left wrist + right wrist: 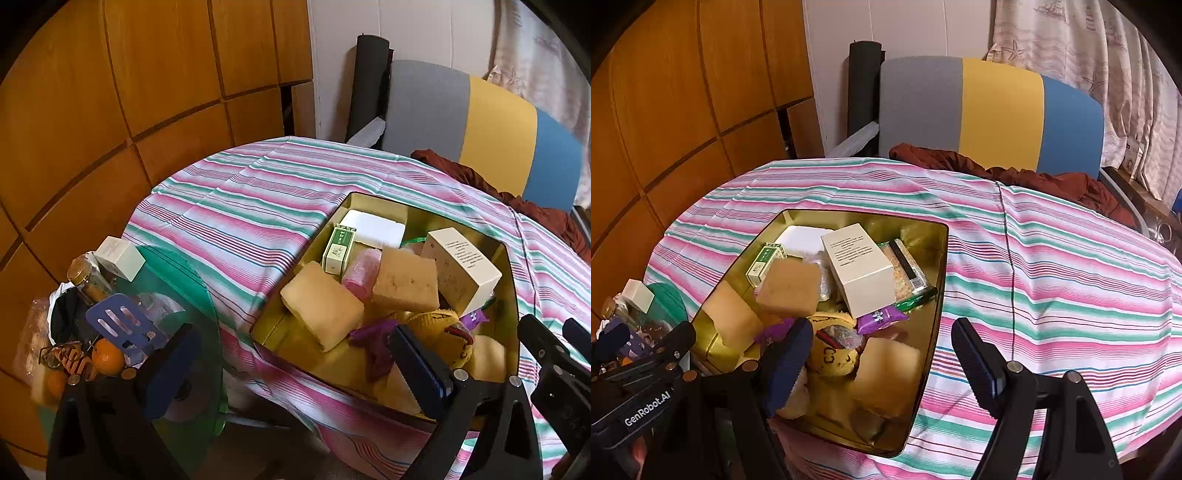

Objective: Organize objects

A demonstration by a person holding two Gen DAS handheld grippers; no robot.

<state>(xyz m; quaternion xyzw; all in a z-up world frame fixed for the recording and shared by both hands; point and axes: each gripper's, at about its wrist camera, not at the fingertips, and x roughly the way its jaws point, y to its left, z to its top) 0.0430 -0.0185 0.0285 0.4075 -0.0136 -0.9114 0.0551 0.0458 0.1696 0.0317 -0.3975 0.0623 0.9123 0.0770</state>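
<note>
A gold tin box [373, 201] [942, 258] sits on the striped tablecloth and holds several items: tan sponges [323, 304] [790, 288], a cream carton [461, 271] [858, 267], a small green box [338, 249] [764, 264], a white block [373, 227], a pink roll [362, 271], a yellow plush [439, 326] [836, 354] and a purple packet [881, 317]. My left gripper [291, 363] is open and empty above the box's near left corner. My right gripper [879, 360] is open and empty above the box's near right side.
A green bin [184, 280] at the table's left edge holds a jar, a small white box [120, 256], a blue slotted spatula [123, 325] and oranges [107, 356]. A chair with a red cloth [1015, 173] stands behind the table. Wooden panels are on the left.
</note>
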